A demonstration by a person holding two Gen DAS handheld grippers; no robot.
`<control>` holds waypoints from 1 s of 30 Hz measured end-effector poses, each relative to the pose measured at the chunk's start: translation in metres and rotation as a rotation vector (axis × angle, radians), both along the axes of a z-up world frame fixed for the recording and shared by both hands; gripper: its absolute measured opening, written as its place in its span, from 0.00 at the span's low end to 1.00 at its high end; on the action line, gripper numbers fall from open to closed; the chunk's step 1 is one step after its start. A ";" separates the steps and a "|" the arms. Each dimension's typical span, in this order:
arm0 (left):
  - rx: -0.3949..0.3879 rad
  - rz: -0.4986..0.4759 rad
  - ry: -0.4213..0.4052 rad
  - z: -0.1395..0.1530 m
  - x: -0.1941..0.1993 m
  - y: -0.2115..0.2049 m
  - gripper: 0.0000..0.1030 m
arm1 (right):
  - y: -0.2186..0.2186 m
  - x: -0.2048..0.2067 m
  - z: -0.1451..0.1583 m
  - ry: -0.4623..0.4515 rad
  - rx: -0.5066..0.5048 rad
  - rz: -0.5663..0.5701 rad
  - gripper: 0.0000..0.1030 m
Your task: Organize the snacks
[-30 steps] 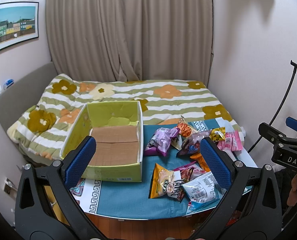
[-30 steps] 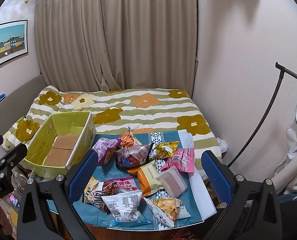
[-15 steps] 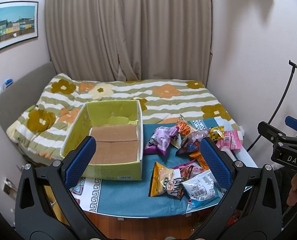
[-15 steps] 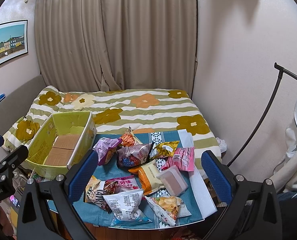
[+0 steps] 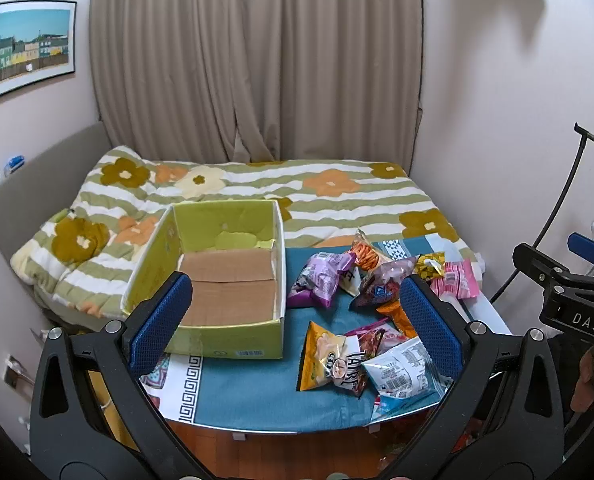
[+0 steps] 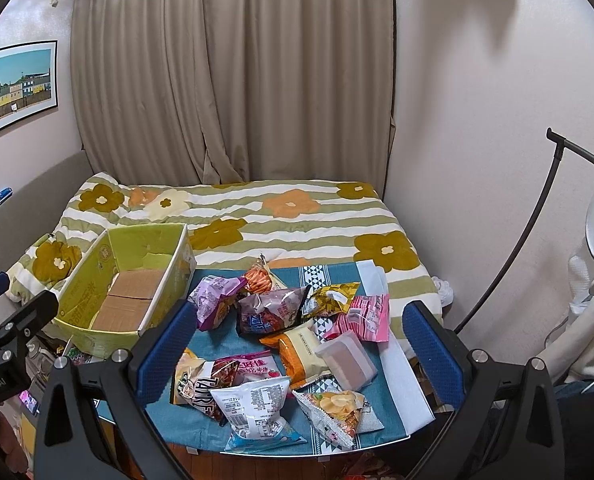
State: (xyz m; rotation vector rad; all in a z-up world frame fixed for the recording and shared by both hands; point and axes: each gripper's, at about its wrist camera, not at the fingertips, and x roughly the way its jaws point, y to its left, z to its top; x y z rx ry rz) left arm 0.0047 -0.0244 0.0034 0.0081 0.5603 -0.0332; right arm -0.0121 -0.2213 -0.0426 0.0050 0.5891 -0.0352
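Both tongs hang wide and hold nothing: your left tongs above the counter's front edge, your right tongs over the pile of crinkly snack packets. Nothing is sorted yet, I judge; the open yellow-green cardboard box on the teal-clothed counter sits empty, packets scattered just beside it. Next, drop onto one near packet, say the white foil bag, and pinch a loose edge so neighbours don't drag along.

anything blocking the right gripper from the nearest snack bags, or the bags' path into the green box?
Nothing visible. The right gripper is open, with the white barcode bag lying unobstructed in front of it. The green box sits beside the pile, open-topped and holding no snacks; only its near wall must be cleared.
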 end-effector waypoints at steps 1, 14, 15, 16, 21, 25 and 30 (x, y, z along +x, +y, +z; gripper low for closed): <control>0.000 0.000 0.000 0.000 0.000 0.000 1.00 | 0.000 0.000 0.000 0.000 -0.001 0.000 1.00; -0.002 0.004 0.001 0.000 -0.001 0.000 1.00 | 0.000 0.000 0.000 -0.002 -0.002 0.000 1.00; -0.001 0.004 0.000 -0.001 -0.001 0.000 1.00 | 0.000 0.000 0.000 -0.002 -0.001 0.000 1.00; 0.000 0.004 0.001 0.000 -0.002 -0.001 1.00 | -0.001 0.000 0.000 -0.002 0.000 0.000 1.00; -0.007 -0.015 0.039 0.000 0.003 -0.005 1.00 | -0.004 0.000 0.000 0.007 0.005 -0.018 1.00; -0.050 -0.052 0.112 -0.015 0.015 -0.007 1.00 | -0.011 0.000 0.000 0.032 0.000 -0.051 1.00; -0.092 -0.083 0.193 -0.051 0.019 -0.014 1.00 | -0.028 -0.004 -0.016 0.069 -0.014 -0.075 1.00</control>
